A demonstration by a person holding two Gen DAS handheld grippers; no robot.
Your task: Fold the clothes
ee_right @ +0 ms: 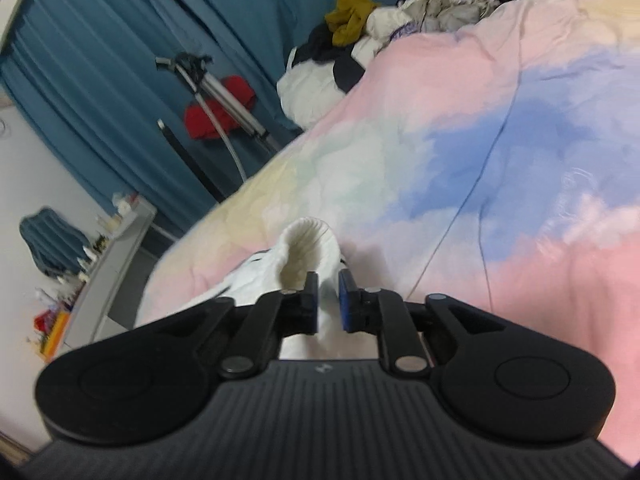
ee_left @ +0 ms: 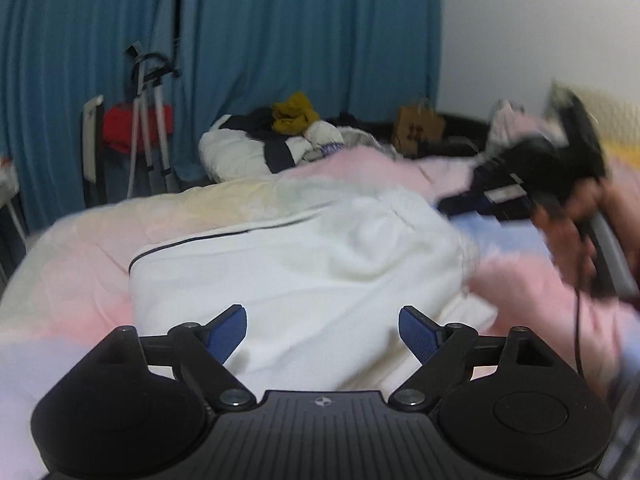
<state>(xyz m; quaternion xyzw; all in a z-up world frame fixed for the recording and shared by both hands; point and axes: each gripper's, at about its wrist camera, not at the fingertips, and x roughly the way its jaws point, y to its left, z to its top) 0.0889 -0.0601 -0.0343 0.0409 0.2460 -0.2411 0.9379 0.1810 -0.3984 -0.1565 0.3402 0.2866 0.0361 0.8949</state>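
Observation:
A white garment (ee_left: 304, 264) with dark piping lies crumpled on the pastel bedspread (ee_left: 80, 248). My left gripper (ee_left: 322, 334) hovers just above its near edge, fingers wide apart with nothing between them. In the left wrist view the right gripper (ee_left: 464, 204) is a dark blur at the right, held by a hand (ee_left: 576, 224). In the right wrist view my right gripper (ee_right: 329, 300) is shut on the garment's ribbed white cuff (ee_right: 308, 252), which stands up past the pads; the sleeve trails down to the left over the bedspread (ee_right: 500, 160).
A heap of other clothes (ee_left: 280, 140), white, navy and mustard, sits at the far side of the bed before the blue curtain (ee_left: 280, 32). A tripod (ee_left: 152, 120) and red item stand at the left. A brown paper bag (ee_left: 418, 128) rests farther back. A cluttered shelf (ee_right: 100, 256) lies left.

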